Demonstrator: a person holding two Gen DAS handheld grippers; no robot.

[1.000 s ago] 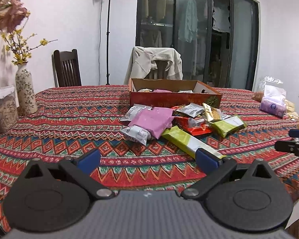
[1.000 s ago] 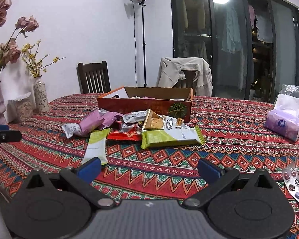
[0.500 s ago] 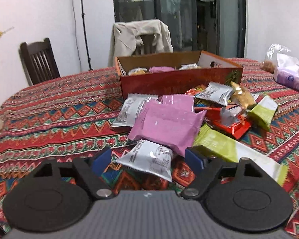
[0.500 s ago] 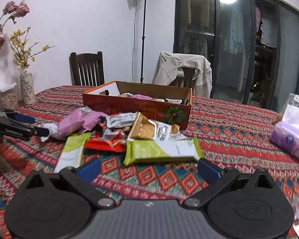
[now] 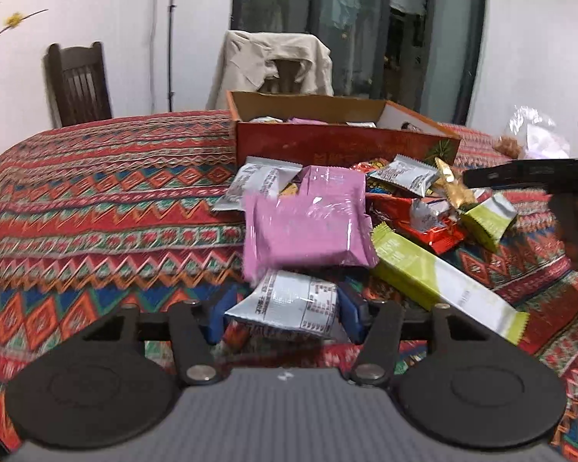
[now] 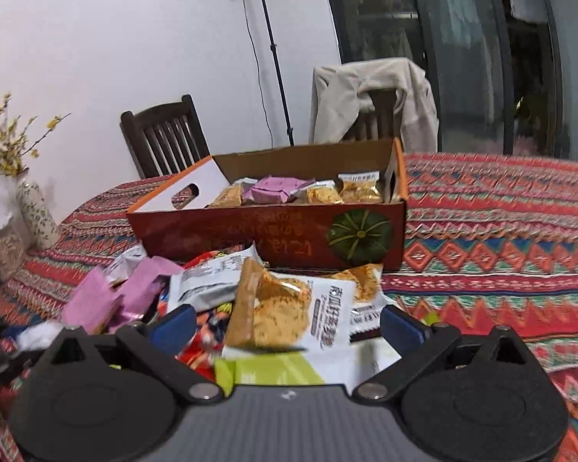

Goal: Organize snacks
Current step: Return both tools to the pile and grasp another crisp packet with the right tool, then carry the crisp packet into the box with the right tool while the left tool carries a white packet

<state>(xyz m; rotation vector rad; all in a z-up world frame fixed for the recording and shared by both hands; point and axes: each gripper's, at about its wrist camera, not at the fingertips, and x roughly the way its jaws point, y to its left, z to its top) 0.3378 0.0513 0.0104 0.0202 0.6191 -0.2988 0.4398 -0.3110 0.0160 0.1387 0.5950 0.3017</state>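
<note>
While our left gripper (image 5: 283,310) closes its jaws around a silver snack packet (image 5: 285,302) printed with black text, the blue pads sit just beside the packet's two edges and we cannot tell whether they press yet; that packet lies at the near edge of the pile, partly under a pink packet (image 5: 308,223) on the patterned tablecloth (image 5: 96,208). Our right gripper (image 6: 287,323) stands spread wide, with a biscuit packet (image 6: 289,308) between its fingers, untouched; behind stands the red cardboard box (image 6: 250,231), partly filled.
</note>
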